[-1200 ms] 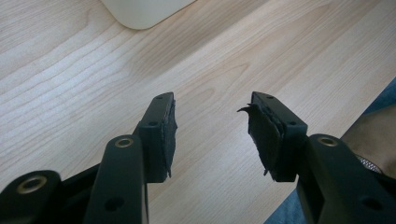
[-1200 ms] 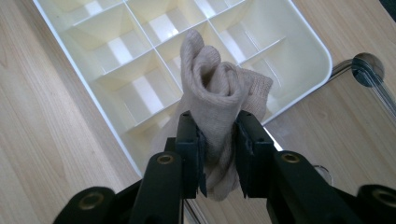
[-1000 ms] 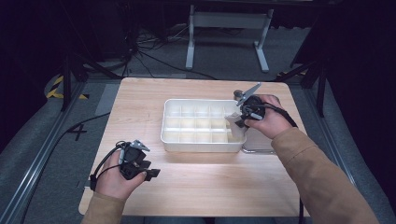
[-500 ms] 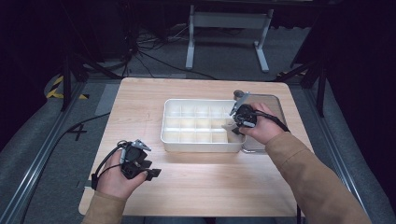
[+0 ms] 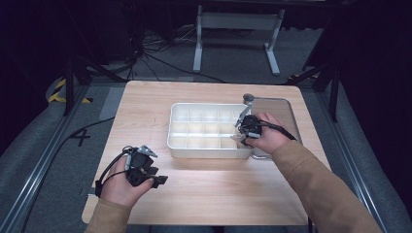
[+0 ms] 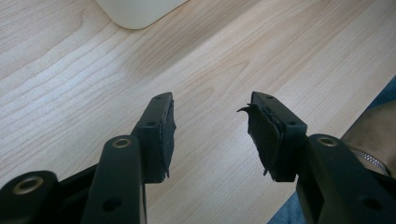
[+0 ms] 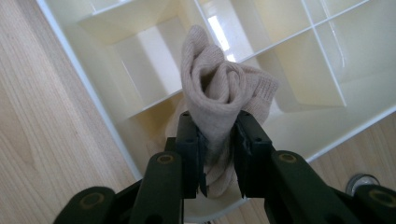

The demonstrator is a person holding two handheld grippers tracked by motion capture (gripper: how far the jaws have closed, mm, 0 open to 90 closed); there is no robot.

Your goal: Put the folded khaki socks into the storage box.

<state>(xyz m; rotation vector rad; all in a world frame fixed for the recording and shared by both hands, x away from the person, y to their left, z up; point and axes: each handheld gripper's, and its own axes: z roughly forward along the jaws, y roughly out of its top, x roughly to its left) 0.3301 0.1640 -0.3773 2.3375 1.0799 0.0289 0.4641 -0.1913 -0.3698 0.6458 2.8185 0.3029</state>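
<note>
The left hand-held gripper [image 5: 154,178] is resting low over the near left part of the light wooden surface [image 5: 145,107], held in the person's left hand [image 5: 121,182]. The left gripper view is showing what the high view cannot: its two black jaws are standing wide apart with nothing between them, bare wood grain beneath, and one rounded corner of the white plastic compartment tray [image 6: 140,11] at the far edge.

The right hand-held gripper [image 7: 217,154] is sitting at the right end of that tray [image 5: 177,141], gripped by the right hand [image 5: 269,136]. In the high view its load is too small to tell. The right gripper view is resolving it: the jaws are closed tightly on a rolled beige knitted sock [image 7: 219,93], which is rising above the jaw tips and hanging over the tray's edge compartments [image 7: 149,56].

A flat silver metal tray [image 5: 274,104] is lying just right of the white tray, partly covered by the right hand.
</note>
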